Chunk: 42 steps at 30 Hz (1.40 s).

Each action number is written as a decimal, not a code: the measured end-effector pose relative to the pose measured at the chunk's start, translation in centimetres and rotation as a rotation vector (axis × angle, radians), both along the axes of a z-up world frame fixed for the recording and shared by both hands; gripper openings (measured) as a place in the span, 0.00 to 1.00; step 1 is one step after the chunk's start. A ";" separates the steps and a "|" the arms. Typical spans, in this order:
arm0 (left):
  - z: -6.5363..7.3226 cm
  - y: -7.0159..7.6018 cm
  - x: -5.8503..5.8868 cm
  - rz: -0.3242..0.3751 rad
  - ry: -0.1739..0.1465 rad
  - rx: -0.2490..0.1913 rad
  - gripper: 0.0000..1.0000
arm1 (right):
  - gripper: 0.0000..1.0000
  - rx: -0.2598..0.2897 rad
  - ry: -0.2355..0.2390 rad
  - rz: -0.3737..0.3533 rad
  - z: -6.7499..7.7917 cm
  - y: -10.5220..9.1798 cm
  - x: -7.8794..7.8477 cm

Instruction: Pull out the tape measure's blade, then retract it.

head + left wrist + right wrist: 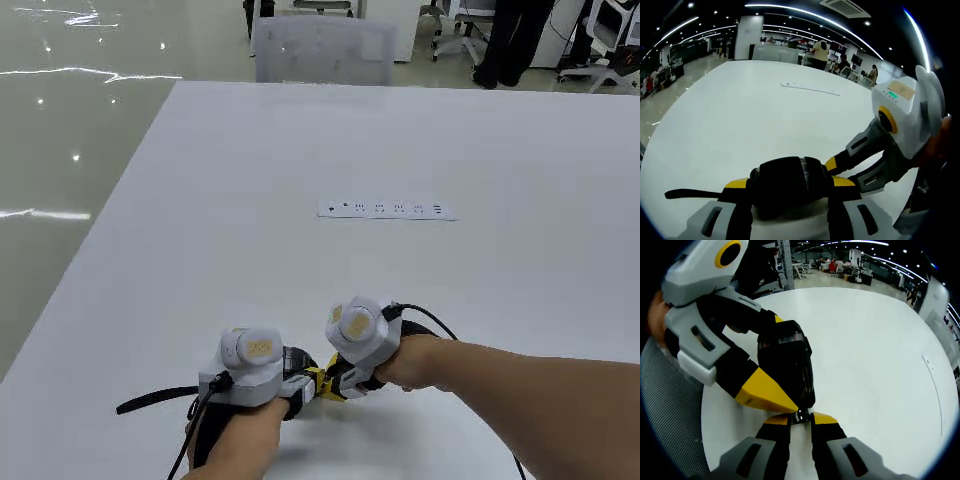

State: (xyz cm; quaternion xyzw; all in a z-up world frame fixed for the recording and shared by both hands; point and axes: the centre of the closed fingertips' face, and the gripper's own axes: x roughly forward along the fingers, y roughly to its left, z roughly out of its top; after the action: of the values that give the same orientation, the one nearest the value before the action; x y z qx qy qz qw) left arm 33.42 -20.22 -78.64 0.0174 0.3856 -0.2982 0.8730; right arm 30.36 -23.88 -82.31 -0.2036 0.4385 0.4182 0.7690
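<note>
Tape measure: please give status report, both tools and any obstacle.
Left tool shut on black-and-yellow tape measure. Right tool shut on metal blade tip, blade not yet pulled out. White power strip lies far ahead, apart.

The tape measure sits by the bench's near edge, between the left gripper's jaws. The right gripper is just to its right, its jaws pinching the blade's tip. The tape measure's strap trails toward the left edge. A power strip lies well behind, mid-bench. A chair stands beyond the far edge.
</note>
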 end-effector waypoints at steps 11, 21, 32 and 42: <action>0.1 -0.1 -0.2 -0.014 -0.001 0.007 0.57 | 0.15 -0.023 -0.036 0.075 0.3 -0.1 -0.4; 0.1 -0.1 -0.2 -0.012 0.001 0.004 0.57 | 0.14 -0.025 -0.028 0.068 0.2 -0.2 -0.3; 0.1 0.0 -0.1 -0.020 0.004 0.000 0.58 | 0.14 -0.023 -0.030 0.077 0.1 0.0 -0.3; 0.0 -0.1 -0.2 -0.026 0.003 -0.001 0.58 | 0.15 -0.014 -0.051 0.074 0.1 -0.1 -0.4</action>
State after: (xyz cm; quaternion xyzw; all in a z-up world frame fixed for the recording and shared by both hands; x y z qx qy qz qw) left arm 33.21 -20.37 -78.64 0.0215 0.3865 -0.3097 0.8685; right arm 29.97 -23.97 -82.18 -0.2356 0.4138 0.4380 0.7625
